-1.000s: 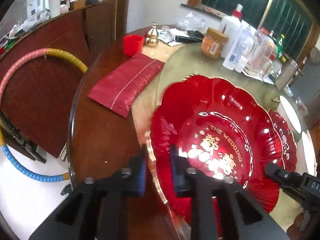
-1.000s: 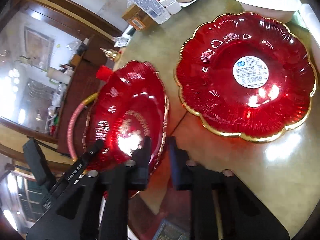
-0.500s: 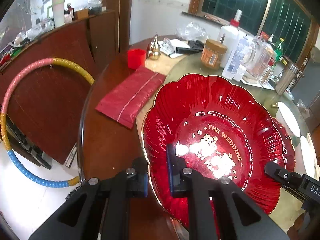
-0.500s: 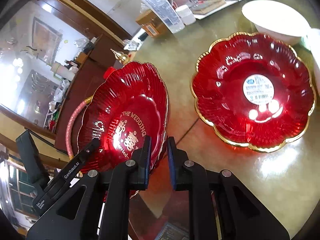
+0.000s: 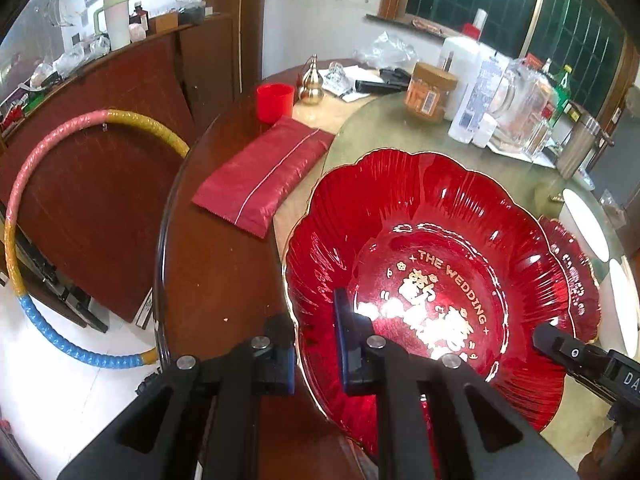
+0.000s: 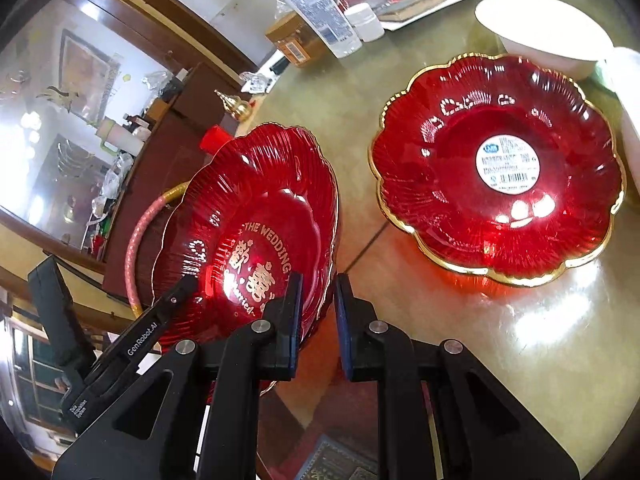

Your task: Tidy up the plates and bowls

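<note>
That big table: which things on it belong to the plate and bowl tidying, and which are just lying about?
Part of the job:
- wedding plate, its rim pinched by left gripper and right gripper
- stickered red plate
- white bowl

Just lying about:
- red packet
- red cup
- gold gourd ornament
- brown jar
- clear bottle

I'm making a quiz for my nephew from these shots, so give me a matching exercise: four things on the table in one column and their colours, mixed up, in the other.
Things:
1. Cup
2. Bowl
3. Gourd ornament
4. Sticker on the plate

Colours:
A. Gold
B. White with dark print
C. Red
D. Plain white

Pairs: 1-C, 2-D, 3-A, 4-B
</note>
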`<action>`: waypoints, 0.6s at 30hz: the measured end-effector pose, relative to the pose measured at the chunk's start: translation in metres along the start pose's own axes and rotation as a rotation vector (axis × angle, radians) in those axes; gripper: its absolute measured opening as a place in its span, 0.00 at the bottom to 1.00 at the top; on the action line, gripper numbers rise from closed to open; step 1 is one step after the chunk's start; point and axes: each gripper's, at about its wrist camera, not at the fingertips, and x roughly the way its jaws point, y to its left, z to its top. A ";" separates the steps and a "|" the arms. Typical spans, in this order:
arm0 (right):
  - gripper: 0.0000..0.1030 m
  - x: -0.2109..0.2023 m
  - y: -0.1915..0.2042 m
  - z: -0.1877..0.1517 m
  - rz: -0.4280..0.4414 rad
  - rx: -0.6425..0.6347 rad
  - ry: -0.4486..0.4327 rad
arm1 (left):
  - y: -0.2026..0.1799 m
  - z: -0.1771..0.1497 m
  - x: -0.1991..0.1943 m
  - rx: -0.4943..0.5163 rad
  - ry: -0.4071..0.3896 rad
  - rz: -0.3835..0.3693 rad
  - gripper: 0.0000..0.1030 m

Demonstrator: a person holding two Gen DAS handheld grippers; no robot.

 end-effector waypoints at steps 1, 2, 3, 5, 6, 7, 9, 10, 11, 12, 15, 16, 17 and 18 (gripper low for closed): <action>0.15 0.002 -0.001 0.000 0.001 0.008 0.007 | 0.000 0.000 0.003 0.001 0.009 0.010 0.15; 0.16 0.004 -0.002 0.001 0.002 0.017 0.022 | 0.000 -0.001 0.004 0.001 0.012 0.019 0.16; 0.17 0.006 -0.004 0.001 0.013 0.028 0.036 | 0.000 -0.001 0.006 0.001 0.017 0.035 0.20; 0.18 0.008 -0.005 0.003 0.036 0.042 0.046 | 0.000 0.000 0.007 0.006 0.021 0.046 0.35; 0.19 0.009 -0.005 0.003 0.038 0.042 0.053 | 0.001 0.001 0.006 0.006 0.020 0.050 0.49; 0.19 0.008 -0.005 0.003 0.043 0.042 0.056 | 0.002 0.002 0.003 0.001 0.011 0.050 0.55; 0.19 -0.001 -0.010 0.003 0.061 0.051 0.044 | 0.008 0.005 -0.004 -0.016 -0.022 0.057 0.66; 0.19 -0.006 -0.013 0.003 0.068 0.058 0.035 | 0.014 0.008 -0.013 -0.043 -0.056 0.067 0.66; 0.22 -0.013 -0.018 0.003 0.070 0.076 0.022 | 0.016 0.011 -0.018 -0.061 -0.070 0.069 0.66; 0.31 -0.024 -0.025 0.001 0.075 0.102 0.003 | 0.022 0.015 -0.030 -0.114 -0.105 0.057 0.67; 0.68 -0.059 -0.045 -0.006 0.117 0.153 -0.087 | 0.018 0.024 -0.058 -0.190 -0.194 -0.016 0.81; 0.68 -0.070 -0.053 -0.009 0.120 0.172 -0.123 | 0.005 0.030 -0.071 -0.167 -0.235 -0.057 0.81; 0.68 -0.082 -0.062 -0.012 0.122 0.201 -0.166 | -0.003 0.033 -0.076 -0.143 -0.248 -0.078 0.81; 0.68 -0.094 -0.073 -0.015 0.124 0.244 -0.204 | -0.025 0.040 -0.082 -0.082 -0.255 -0.124 0.81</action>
